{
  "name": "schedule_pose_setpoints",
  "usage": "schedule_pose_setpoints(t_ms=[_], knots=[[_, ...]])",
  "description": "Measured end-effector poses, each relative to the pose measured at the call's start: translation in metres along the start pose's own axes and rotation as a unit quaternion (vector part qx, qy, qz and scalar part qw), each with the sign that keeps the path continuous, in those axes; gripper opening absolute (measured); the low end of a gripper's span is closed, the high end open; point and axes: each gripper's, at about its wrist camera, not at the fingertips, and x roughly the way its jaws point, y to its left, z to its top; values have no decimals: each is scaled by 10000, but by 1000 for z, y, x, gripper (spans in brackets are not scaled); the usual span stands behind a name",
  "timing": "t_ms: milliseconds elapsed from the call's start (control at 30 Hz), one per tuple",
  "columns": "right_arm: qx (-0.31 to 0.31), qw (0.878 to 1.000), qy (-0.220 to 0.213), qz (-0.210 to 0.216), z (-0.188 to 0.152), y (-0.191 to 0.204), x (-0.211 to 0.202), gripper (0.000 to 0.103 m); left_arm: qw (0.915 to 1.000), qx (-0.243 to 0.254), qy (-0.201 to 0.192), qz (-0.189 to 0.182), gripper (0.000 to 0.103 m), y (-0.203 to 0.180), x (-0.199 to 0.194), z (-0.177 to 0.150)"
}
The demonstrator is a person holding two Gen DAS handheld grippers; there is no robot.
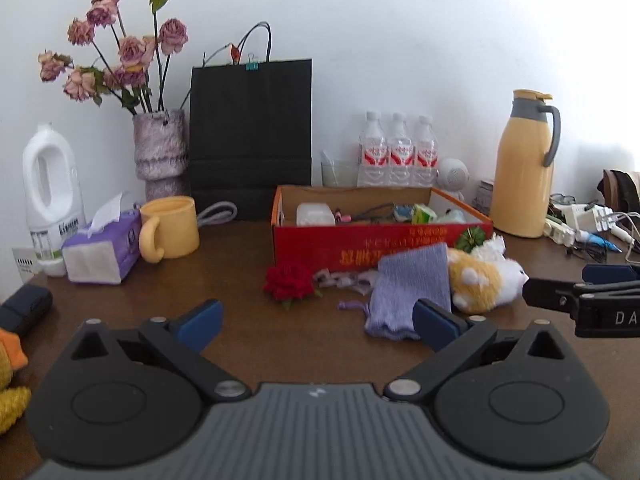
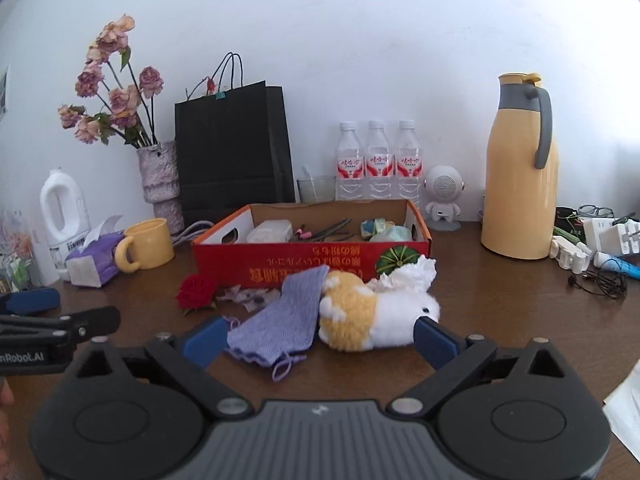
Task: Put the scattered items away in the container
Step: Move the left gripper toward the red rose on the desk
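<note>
Broadly, the brown table (image 2: pixel 500 300) carries everything, and the biggest task piece on it is the red cardboard box (image 2: pixel 312 260), open-topped and already holding a few small things; it looks light but stiff enough to stay put while items drop in. Just in front of its near wall lie the scattered pieces. The orange-and-white plush toy (image 2: pixel 368 316) is soft, light and squashy, so a pinch across its round middle should hold without harm. Touching its left side, the lilac knitted pouch (image 2: pixel 280 320) is limp and will sag, best taken at a bunched fold rather than by its thin drawstring. Behind the toy, the crumpled white tissue (image 2: pixel 412 276) rests against the box, nearly weightless and easily torn. Further left, the small red fabric rose (image 2: pixel 197 293) sits apart, its petals easily crushed. The right gripper (image 2: pixel 318 343) is spread wide and empty, its blue pads flanking pouch and toy without pressing them. The left gripper (image 1: pixel 318 326) is likewise released, holding nothing.
</note>
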Motion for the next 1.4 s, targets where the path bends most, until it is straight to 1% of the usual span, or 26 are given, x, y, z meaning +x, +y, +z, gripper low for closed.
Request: schedule_pose_setpoints(t_ms=[100,167,233,367,467,567,800,933,1033,1233,1400], knots=[[104,9998,127,81,-11,3,-12,100,9990,-212,388,-55,103,11,-5,-18],[96,9997,188,137,-12,9,-16,100,9978,-334,565,-12,103,17,-6,-22],[15,9999,116,124,-11,18,-22,100,9978,-401,518,35,103,21,-11,-22],[-84,9997,-67,212,-9,33,-34,100,9987,-292,396,106,103,20,-28,-22],[-132,9994,-82,296,-12,38,-38,100,9990,-197,372,123,103,18,-34,-26],[-166,9996,50,226,-15,41,-32,100,9988,-222,429,70,103,18,-34,-29],[90,9997,232,80,-16,33,-21,100,9986,-94,506,-95,103,13,-27,-27],[126,9992,373,-32,-14,29,-13,100,9976,-92,681,-106,103,14,-16,-29],[167,9992,366,18,-12,28,-8,100,9971,-134,740,-90,103,16,-10,-28],[41,9992,403,50,-6,30,3,100,9968,-186,780,-51,103,21,-4,-27],[126,9988,420,233,1,30,15,100,9967,-193,788,-15,103,25,1,-22]])
